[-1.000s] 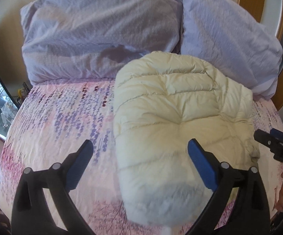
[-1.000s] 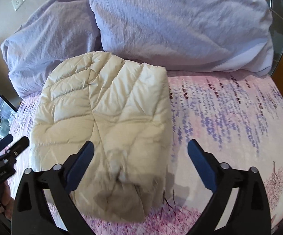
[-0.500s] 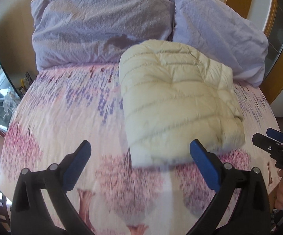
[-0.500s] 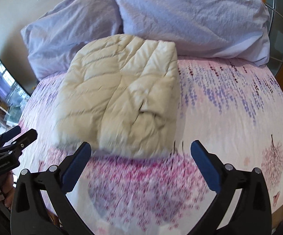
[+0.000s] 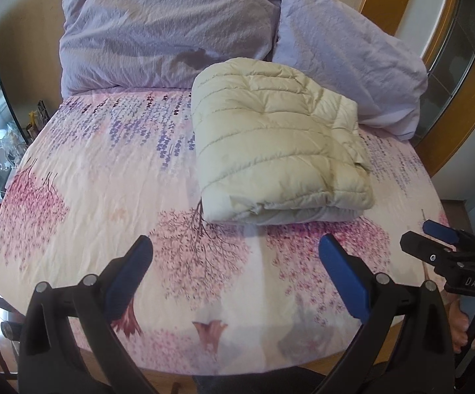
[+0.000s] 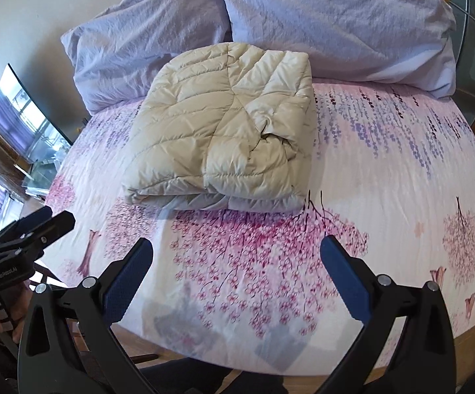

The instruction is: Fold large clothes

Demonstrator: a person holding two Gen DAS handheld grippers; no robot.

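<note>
I hold my left claw (image 5: 235,269) above the near edge of the bed (image 5: 83,177), its blue fingers spread wide with nothing between them. My right claw (image 6: 236,269) is the same: wide open and empty, over the pink-blossom sheet.

The cream quilted jacket (image 5: 276,161) lies ahead of both claws, well beyond the fingertips, folded into a thick rectangular bundle. From my left claw it sits ahead and slightly right; from my right claw (image 5: 447,246) it sits ahead and slightly left. Its far end touches the pillows.

I judge the folding itself to be done, or very nearly: the bundle is compact and its layered edges face me. The step in hand looks like letting go and standing off to check the result. One puffed flap on the bundle's right side bulges a little, so the next move, if any, calls for pressing that corner flat or tucking it under, with a gentle, shallow reach so the slippery padded layers do not slide apart.

Counting: one jacket, two lilac pillows (image 5: 168,29) leaning at the head of the bed beyond the bundle, one bed with one flowered sheet, and two claws. In the right view my left claw (image 6: 30,226) shows at the left edge.
</note>
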